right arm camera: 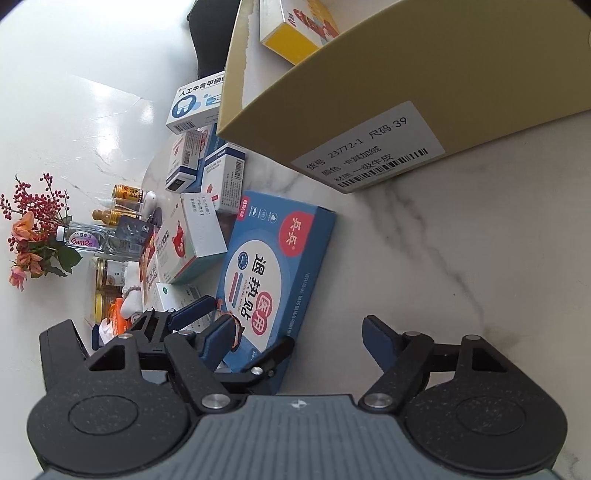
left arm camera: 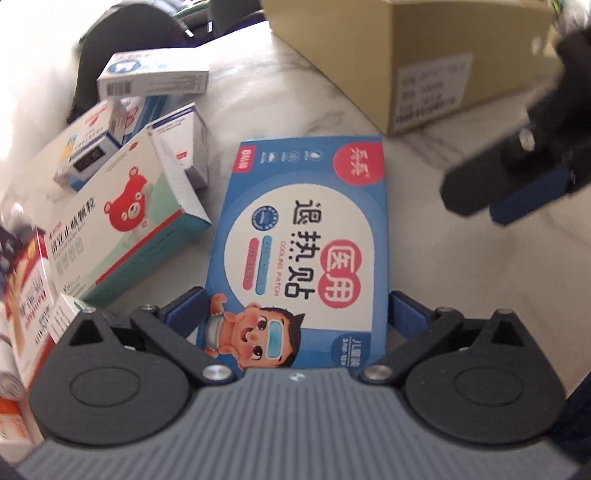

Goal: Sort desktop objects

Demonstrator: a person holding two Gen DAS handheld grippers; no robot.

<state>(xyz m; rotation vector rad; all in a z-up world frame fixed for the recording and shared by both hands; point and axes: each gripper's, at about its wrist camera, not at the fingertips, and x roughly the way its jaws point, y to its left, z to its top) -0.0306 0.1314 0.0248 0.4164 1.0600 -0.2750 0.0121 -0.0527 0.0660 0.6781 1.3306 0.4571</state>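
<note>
A blue cooling-patch box (left arm camera: 299, 229) with a cartoon child lies lengthwise between my left gripper's (left arm camera: 295, 310) blue pads, which press on its two long edges near its close end. The right wrist view shows the same blue box (right arm camera: 273, 258) low over the white marble table (right arm camera: 461, 258), with the left gripper (right arm camera: 232, 332) clamped on it. My right gripper (right arm camera: 297, 339) stands open with nothing gripped. From the left wrist view the right gripper (left arm camera: 498, 199) hovers to the right of the box, apart from it.
An open tan cardboard box (right arm camera: 369, 110) stands behind, a yellow-edged carton (right arm camera: 291, 33) inside it. Several medicine boxes are piled left of the blue box, among them a red-bear box (left arm camera: 125, 218). Small bottles (right arm camera: 125, 192) and artificial flowers (right arm camera: 33, 236) sit farther left.
</note>
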